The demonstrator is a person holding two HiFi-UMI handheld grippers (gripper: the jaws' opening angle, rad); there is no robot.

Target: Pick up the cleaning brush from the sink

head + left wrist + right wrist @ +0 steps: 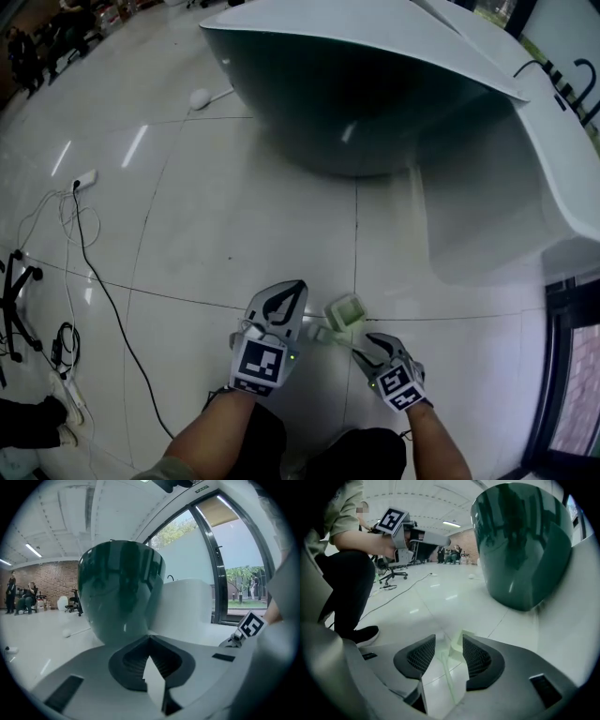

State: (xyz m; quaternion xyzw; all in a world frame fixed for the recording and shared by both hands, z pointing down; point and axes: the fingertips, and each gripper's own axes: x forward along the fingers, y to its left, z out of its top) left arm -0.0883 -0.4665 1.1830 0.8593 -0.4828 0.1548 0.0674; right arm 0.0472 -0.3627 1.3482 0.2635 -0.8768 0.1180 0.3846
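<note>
brush looks to lie on the floor, well apart from the sink, its handle running between the parted, unclenched jaws of the right gripper. a good grab would mean centring that handle between the pads, closing square and firm, then lifting straight up, with the left gripper, clenched on nothing, kept clear. hard to tell: whether the brush head touches one right pad or sits just beside it; the bristles; and the sink's inside, since only its dark green underside shows.
</note>
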